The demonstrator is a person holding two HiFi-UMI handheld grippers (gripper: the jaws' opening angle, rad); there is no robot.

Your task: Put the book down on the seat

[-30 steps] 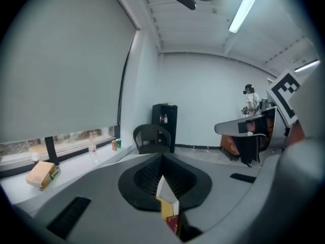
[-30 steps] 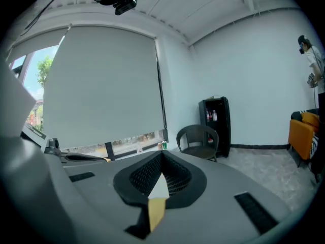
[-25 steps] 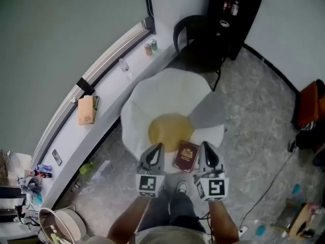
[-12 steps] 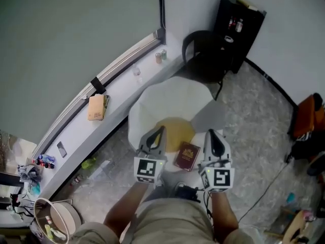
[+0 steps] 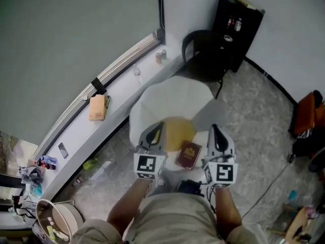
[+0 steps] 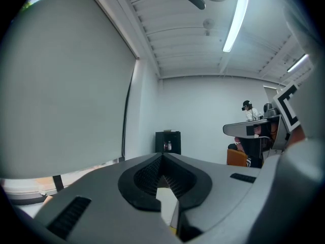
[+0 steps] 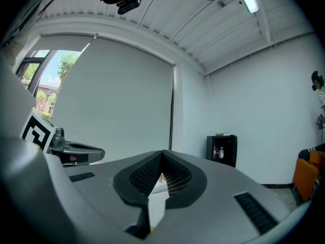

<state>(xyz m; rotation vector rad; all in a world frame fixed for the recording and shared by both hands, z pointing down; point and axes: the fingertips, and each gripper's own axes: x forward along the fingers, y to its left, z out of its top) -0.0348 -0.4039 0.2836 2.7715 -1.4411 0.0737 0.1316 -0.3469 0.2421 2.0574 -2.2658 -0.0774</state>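
Book point(image 5: 189, 155) flat on seat point(image 5: 175, 98). My left gripper point(image 5: 158, 126) and right gripper point(image 5: 214, 129) flank it, jaws together, holding nothing.

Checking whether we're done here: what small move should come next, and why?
Probably just draw both grippers back towards the body and stop. The book already lies flat on the seat, between the left gripper and the right gripper but touching neither, and both are shut on nothing.
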